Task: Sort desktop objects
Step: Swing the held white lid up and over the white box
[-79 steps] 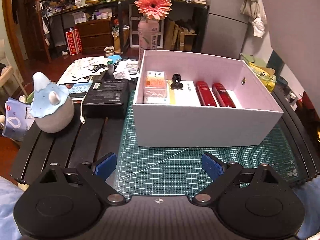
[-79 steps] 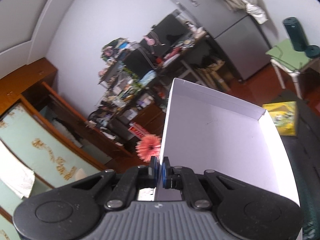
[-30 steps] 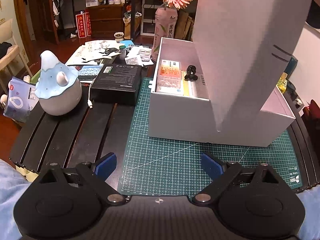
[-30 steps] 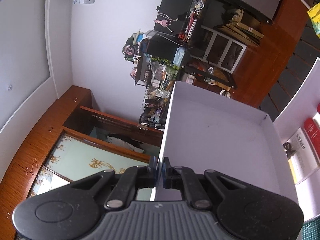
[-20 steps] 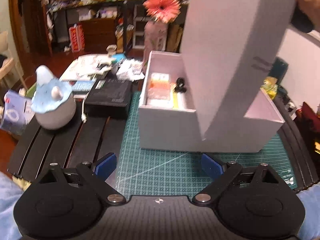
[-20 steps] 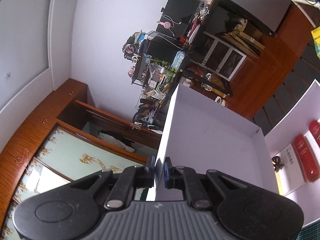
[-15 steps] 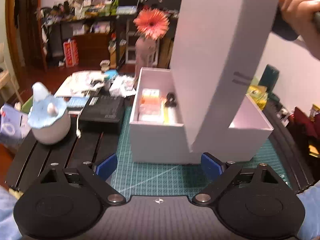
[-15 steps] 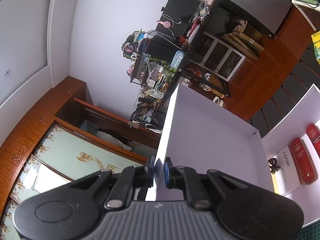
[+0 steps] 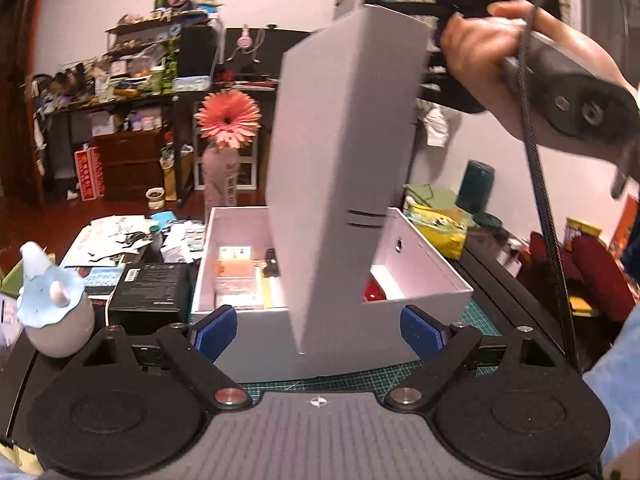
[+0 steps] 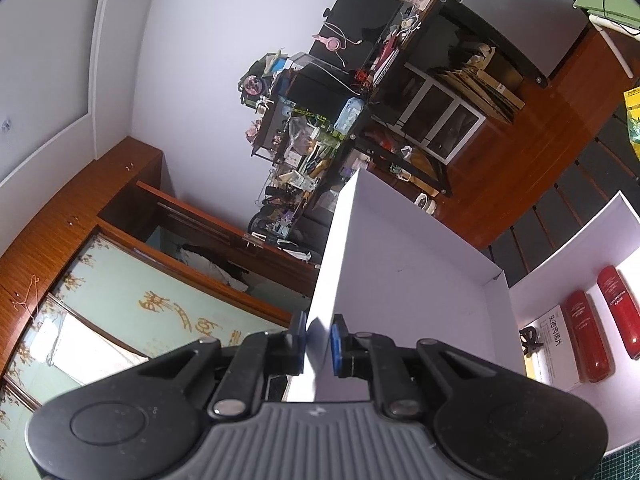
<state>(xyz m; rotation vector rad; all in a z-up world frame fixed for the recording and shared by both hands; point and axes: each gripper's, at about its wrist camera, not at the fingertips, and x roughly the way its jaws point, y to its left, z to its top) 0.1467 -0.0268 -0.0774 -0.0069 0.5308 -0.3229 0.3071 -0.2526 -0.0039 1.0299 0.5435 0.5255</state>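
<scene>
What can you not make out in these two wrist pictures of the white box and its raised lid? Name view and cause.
1. Left wrist view: the lid hides the box's middle; only a sliver of the red tubes shows.
2. Left wrist view: print on the orange packet is blurred and too small.
3. Right wrist view: the lid hides the box's end with that packet.

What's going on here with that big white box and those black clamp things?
A person is tidying a desk with a clamp tool in each hand. The right gripper has its fingers around one rim of the white lid, which hangs tilted above the open white box; they have just been opening slightly. The left gripper hovers open before the box, holding nothing.
</scene>
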